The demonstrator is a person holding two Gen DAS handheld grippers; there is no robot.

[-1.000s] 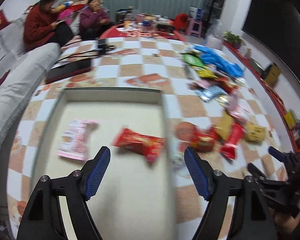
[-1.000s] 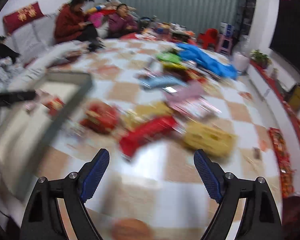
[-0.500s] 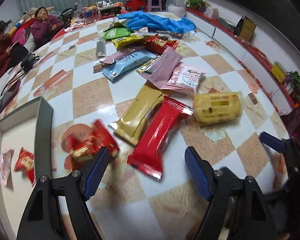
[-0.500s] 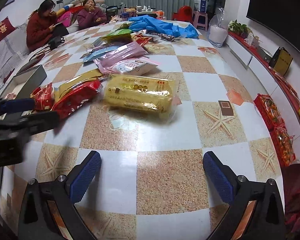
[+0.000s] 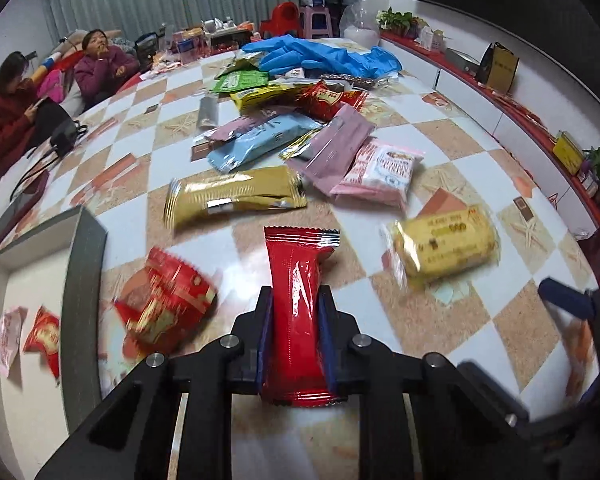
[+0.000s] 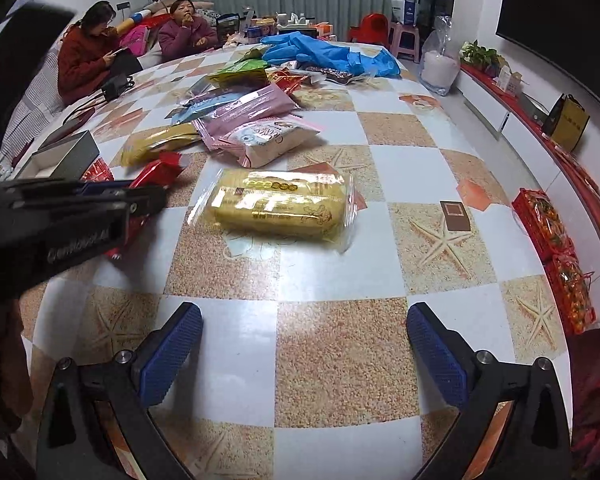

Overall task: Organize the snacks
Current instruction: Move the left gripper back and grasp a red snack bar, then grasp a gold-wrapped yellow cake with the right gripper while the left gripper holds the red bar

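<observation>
We had brought the left gripper (image 5: 294, 340) away from the shallow grey-walled cardboard box (image 5: 82, 280) and over to the loose snacks on the checkered tiled tabletop (image 6: 340, 360), and within the last half second its jaws closed on the long glossy red foil snack packet (image 5: 296, 308). A second earlier those jaws hung apart over the box; at this moment both blue pads pressed the packet's sides, its crimped far end sticking out past the fingertips. The packet appeared to lie on the table, not lifted, just right of the crumpled red-and-gold wrapped snack (image 5: 164, 304).

The right gripper (image 6: 304, 354) had widened its jaws, and they stood fully apart with nothing between them, short of the yellow clear-wrapped cake pack (image 6: 280, 204) (our likely next pick, we judged).

For the task, this meant one more snack was secured and ready to carry to the box, which already held a pale pink packet (image 5: 8, 338) and a small red packet (image 5: 44, 336). Much was unsorted: the gold foil bar (image 5: 232, 198), the mauve pouch (image 5: 336, 146), the pink-and-white rice-cracker bag (image 5: 380, 172) and others farther back, beside blue disposable gloves (image 5: 324, 58).
</observation>
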